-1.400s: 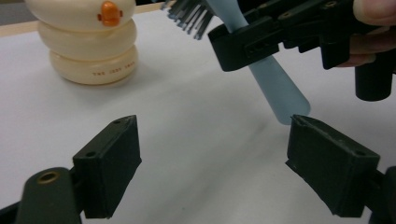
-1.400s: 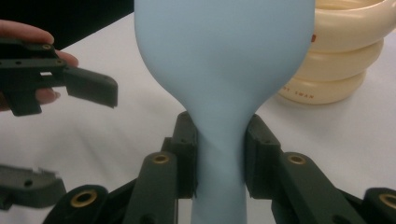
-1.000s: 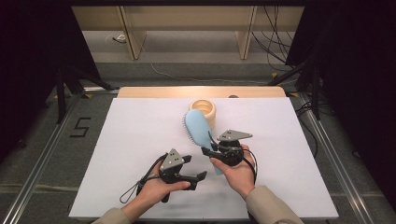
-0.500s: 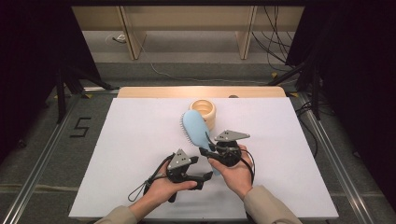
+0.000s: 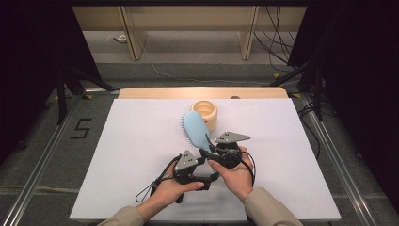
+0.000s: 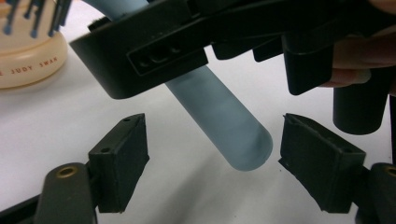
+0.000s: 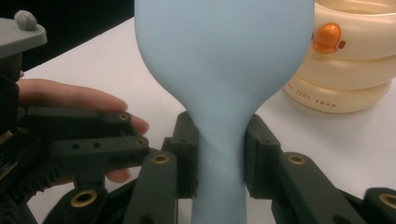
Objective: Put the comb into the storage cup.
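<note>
The light-blue hairbrush is held above the worktop, its head over the cream ring-shaped holder, neck pinched by the right tongs. Since a second ago the left tongs have moved in around the handle's end; their spread jaws have just been closing, not yet touching, so a handover looks likely.

Hairbrush head cut off by the top edge in the right gripper view, handle base hidden behind the right tongs, cream container lettering partly cropped
</note>
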`<control>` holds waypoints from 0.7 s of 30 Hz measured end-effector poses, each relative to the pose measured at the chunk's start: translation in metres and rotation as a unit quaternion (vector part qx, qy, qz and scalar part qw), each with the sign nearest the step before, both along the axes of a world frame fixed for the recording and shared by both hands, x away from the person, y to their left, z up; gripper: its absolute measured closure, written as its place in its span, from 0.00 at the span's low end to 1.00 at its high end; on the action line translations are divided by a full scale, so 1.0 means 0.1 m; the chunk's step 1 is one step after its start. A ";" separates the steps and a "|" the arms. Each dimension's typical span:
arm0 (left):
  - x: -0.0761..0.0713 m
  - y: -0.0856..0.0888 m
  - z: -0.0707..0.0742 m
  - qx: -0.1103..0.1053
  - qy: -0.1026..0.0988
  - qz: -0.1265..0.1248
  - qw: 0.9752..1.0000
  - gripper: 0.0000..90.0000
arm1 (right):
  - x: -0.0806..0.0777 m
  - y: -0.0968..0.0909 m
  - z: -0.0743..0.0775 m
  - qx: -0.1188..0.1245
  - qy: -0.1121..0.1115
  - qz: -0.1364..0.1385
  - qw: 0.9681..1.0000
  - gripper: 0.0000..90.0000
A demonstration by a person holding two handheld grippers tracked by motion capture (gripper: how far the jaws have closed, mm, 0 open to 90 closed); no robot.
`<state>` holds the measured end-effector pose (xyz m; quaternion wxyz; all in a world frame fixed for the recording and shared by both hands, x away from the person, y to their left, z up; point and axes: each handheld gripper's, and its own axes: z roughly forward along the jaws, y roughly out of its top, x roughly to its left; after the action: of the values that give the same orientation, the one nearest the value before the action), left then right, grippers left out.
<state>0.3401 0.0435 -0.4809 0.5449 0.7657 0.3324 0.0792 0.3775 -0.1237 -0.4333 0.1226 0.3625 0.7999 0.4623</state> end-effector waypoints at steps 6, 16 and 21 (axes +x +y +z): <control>0.01 -0.02 -0.01 -0.006 -0.002 0.000 1.000 0.27 | 0.00 0.01 0.00 0.001 -0.001 0.000 1.000 0.78; 0.03 -0.04 -0.04 -0.015 0.003 0.005 1.000 0.31 | -0.01 0.02 -0.01 0.000 -0.002 -0.001 1.000 0.78; 0.04 -0.04 -0.06 -0.021 0.013 0.009 1.000 0.33 | -0.01 0.02 0.00 -0.002 -0.004 -0.001 1.000 0.78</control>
<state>0.3437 0.0390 -0.4866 0.5560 0.7519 0.3477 0.0674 0.3764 -0.1213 -0.4337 0.1263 0.3611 0.8000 0.4622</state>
